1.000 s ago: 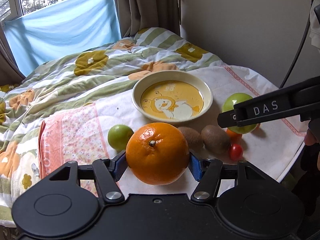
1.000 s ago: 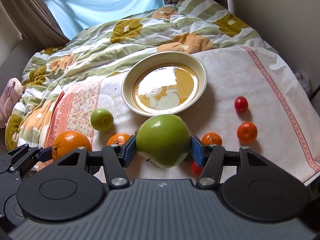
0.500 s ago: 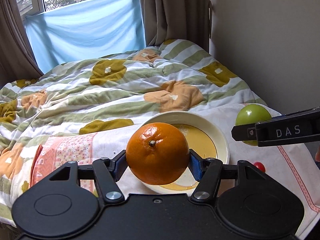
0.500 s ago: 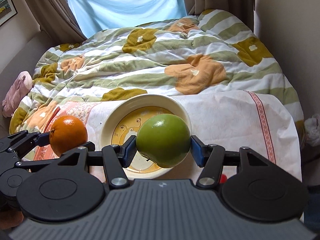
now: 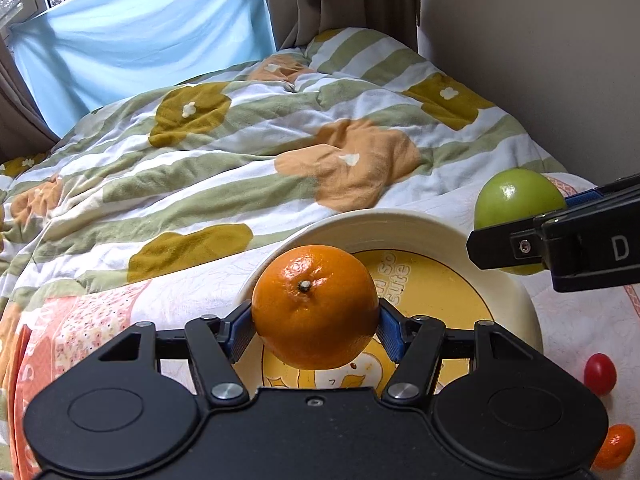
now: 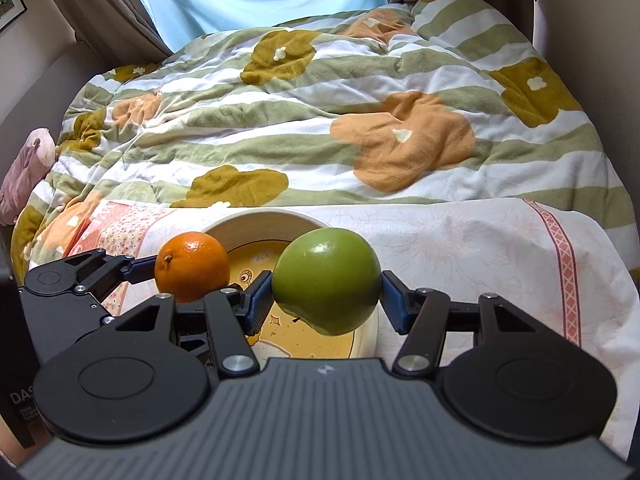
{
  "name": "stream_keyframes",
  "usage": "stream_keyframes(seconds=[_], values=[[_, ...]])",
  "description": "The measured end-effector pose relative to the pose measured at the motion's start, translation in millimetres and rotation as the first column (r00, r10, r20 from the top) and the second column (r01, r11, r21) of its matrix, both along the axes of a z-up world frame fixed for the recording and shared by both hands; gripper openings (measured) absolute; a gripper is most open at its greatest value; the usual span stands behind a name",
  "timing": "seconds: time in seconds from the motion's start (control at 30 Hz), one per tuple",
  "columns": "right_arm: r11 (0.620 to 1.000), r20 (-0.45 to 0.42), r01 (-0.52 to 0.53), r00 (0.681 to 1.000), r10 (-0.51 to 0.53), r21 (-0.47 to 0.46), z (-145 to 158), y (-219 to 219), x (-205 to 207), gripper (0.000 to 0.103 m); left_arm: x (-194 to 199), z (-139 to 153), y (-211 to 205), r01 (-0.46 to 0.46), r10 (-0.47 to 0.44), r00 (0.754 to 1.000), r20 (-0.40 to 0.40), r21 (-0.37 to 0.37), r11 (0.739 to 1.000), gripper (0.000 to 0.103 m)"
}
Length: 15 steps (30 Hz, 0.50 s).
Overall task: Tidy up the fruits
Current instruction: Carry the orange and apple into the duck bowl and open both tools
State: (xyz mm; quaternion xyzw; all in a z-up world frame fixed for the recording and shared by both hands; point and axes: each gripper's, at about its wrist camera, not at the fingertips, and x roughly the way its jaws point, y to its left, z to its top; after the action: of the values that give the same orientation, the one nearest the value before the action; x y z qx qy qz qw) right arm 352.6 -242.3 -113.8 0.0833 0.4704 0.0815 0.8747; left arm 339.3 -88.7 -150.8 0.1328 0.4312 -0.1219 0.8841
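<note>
Both tongs grip fruit above the bowl [image 5: 420,224] rim

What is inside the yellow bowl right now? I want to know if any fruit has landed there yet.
No fruit shows inside the bowl, only its printed cartoon. The orange and green apple are held above it, and the grippers cover its near part.

Both wrist views face bedward, close; sharing the bowl [image 5: 400,224].
</note>
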Motion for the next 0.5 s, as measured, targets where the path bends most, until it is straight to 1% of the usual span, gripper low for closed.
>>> stream_keyframes(seconds=[0.27,0.33,0.37,0.4,0.43,0.5], values=[[0.999,-0.027,0.036,0.999,-0.036,-0.003,-11,2,8,0.072,15,-19,-11,0.081,-0.080,0.997,-0.021,0.043,0.996,0.067],[0.999,-0.030,0.044,0.999,-0.044,-0.002,-12,2,10,0.072,18,-22,-12,0.084,-0.083,0.996,-0.029,0.046,0.995,0.068],[0.999,-0.031,0.046,0.998,-0.046,-0.003,-12,2,11,0.072,18,-21,-12,0.085,-0.084,0.996,-0.020,0.041,0.996,0.068],[0.999,-0.032,0.047,0.998,-0.047,-0.004,-12,1,13,0.072,16,-18,-12,0.088,-0.088,0.996,-0.006,0.039,0.995,0.074],[0.999,-0.032,0.048,0.998,-0.048,-0.004,-12,1,14,0.072,15,-15,-12,0.094,-0.094,0.996,0.007,0.039,0.995,0.088],[0.999,-0.032,0.050,0.998,-0.050,-0.002,-11,1,16,0.072,11,-9,-12,0.105,-0.107,0.994,0.035,0.041,0.994,0.101]])
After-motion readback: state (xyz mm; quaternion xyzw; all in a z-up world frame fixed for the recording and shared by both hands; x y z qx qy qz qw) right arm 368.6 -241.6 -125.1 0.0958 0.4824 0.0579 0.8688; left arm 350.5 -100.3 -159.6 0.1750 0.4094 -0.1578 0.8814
